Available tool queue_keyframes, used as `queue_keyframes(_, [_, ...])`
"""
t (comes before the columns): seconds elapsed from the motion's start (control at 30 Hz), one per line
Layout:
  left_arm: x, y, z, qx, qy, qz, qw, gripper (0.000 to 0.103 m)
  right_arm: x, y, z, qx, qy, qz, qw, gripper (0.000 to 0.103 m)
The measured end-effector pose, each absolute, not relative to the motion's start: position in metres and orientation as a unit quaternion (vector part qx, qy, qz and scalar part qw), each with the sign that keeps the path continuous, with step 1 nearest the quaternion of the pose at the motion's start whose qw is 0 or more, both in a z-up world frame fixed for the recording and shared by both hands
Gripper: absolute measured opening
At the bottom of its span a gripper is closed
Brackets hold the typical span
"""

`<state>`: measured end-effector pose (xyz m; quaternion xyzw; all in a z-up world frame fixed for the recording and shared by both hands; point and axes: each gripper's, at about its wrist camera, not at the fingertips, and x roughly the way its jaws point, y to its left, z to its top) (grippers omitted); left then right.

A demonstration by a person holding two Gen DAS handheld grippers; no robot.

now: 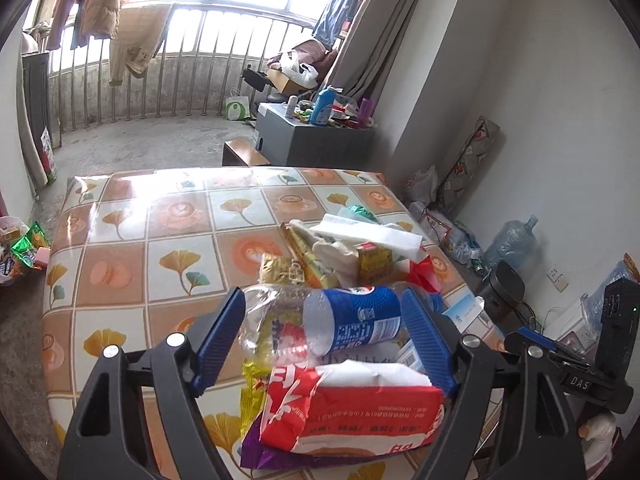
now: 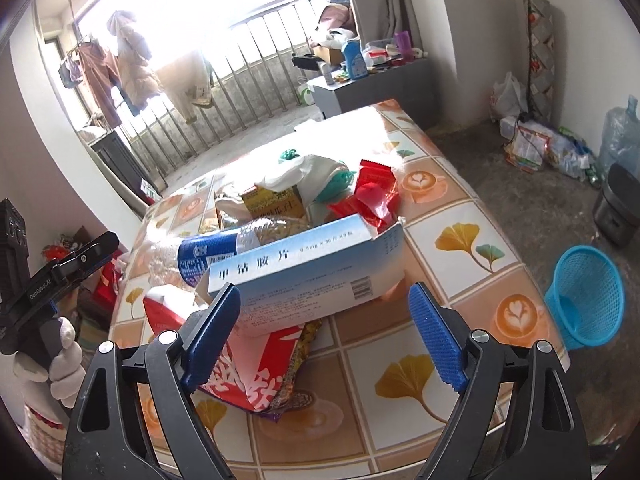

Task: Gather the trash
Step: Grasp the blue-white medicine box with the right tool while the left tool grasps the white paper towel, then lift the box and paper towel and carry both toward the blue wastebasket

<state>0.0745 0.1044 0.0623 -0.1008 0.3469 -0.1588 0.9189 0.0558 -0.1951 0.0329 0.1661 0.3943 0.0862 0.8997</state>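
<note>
From the left wrist, the left tongs (image 1: 324, 336) stood spread, pinching nothing, framing the clear bottle (image 1: 320, 320) with the blue label, which lay crosswise on the trash heaped together on the desk (image 1: 120, 264), probably for easy gathering. From the right wrist, the right tongs (image 2: 324, 336) were likewise spread and empty, the blue medicine box (image 2: 304, 272) lying just beyond their tips, and the blue basket (image 2: 586, 300) stood on the floor beside the desk, likely to receive it.

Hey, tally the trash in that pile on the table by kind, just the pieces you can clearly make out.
Plastic bottles: 1, the blue-labelled bottle
Cardboard boxes: 2, the pale blue medicine box and the yellow carton
Red tissue packs: 1
Gold wrappers: 1
Total: 5
</note>
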Motion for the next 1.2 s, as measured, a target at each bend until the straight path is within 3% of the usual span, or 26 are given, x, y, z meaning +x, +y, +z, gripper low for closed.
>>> queue_keyframes(0.17, [0.132, 0.081, 0.073, -0.15, 0.414, -0.244, 0.864, 0.071, 0.073, -0.208, 0.03, 0.258, 0.407, 0.113, 0.869, 0.077])
queue_keyframes(0.33, [0.19, 0.048, 0.04, -0.255, 0.541, -0.297, 0.745, 0.064, 0.091, -0.228, 0.017, 0.375, 0.436, 0.128, 0.808, 0.077])
queue_keyframes(0.43, [0.21, 0.035, 0.019, -0.299, 0.578, -0.285, 0.704, 0.062, 0.099, -0.237, 0.005, 0.437, 0.454, 0.128, 0.766, 0.078])
queue_keyframes(0.6, [0.226, 0.023, 0.002, -0.326, 0.597, -0.253, 0.688, 0.057, 0.113, -0.235, -0.013, 0.489, 0.49, 0.122, 0.711, 0.078])
queue_keyframes(0.97, [0.237, 0.018, -0.02, -0.359, 0.594, -0.224, 0.684, 0.022, 0.128, -0.226, -0.03, 0.523, 0.518, 0.097, 0.67, 0.076])
queue_keyframes(1.2, [0.236, 0.016, -0.022, -0.352, 0.585, -0.226, 0.695, 0.004, 0.122, -0.233, -0.032, 0.545, 0.51, 0.105, 0.658, 0.055])
